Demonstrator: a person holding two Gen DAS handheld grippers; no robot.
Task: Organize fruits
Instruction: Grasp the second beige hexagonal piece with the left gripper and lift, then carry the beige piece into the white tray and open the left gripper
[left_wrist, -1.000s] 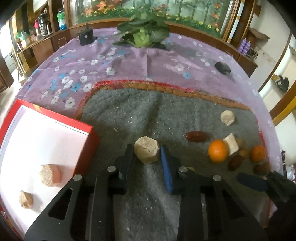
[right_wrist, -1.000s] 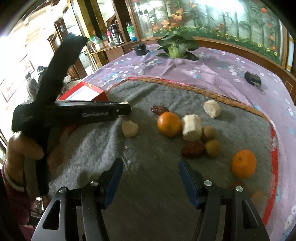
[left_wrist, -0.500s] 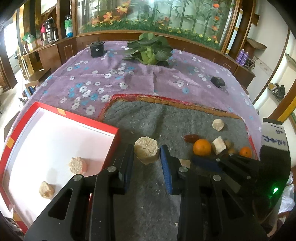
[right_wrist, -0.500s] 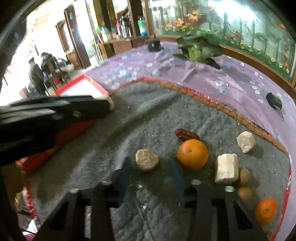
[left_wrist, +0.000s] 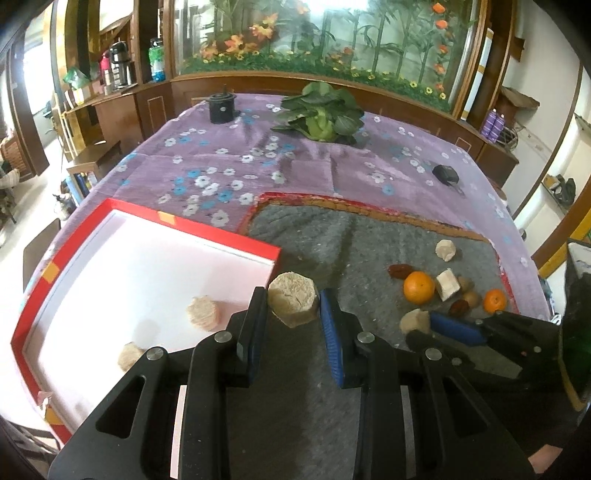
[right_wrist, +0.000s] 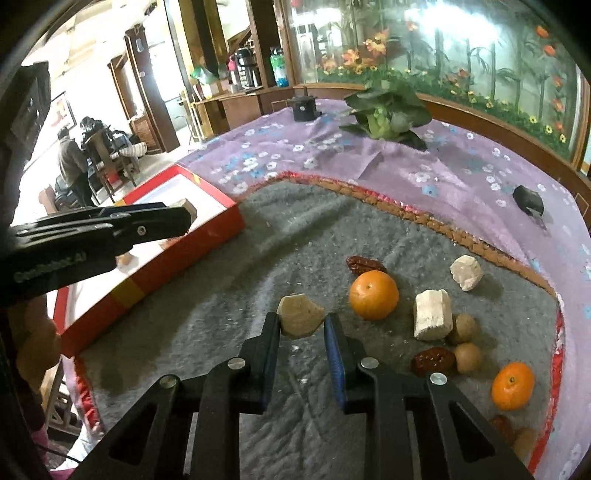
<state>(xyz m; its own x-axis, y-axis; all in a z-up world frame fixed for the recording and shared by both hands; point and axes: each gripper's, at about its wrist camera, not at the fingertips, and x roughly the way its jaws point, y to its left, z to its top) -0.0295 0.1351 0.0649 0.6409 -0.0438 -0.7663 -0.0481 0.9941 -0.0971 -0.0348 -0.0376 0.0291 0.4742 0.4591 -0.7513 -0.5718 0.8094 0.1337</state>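
My left gripper (left_wrist: 293, 317) is shut on a beige hexagonal chunk (left_wrist: 293, 302) and holds it above the near right corner of the red box (left_wrist: 199, 236), which holds two beige pieces (left_wrist: 202, 314). My right gripper (right_wrist: 301, 330) is shut on a second beige hexagonal chunk (right_wrist: 301, 315) on the grey mat (right_wrist: 221, 295). To its right lie two oranges (right_wrist: 373, 294), red dates (right_wrist: 365, 264), small brown fruits (right_wrist: 467, 356) and pale chunks (right_wrist: 433, 314). The left gripper also shows in the right wrist view (right_wrist: 184, 216).
The purple flowered cloth (left_wrist: 229, 166) bears a leafy green vegetable (left_wrist: 321, 114), a black cylinder (left_wrist: 221, 108) and a small black device (left_wrist: 446, 174). Wooden cabinets and a flower display stand behind. The table edge runs past the mat on the right.
My left gripper has lifted its chunk and carried it left toward the red box. My right gripper has moved forward to the other chunk on the mat and shut on it.
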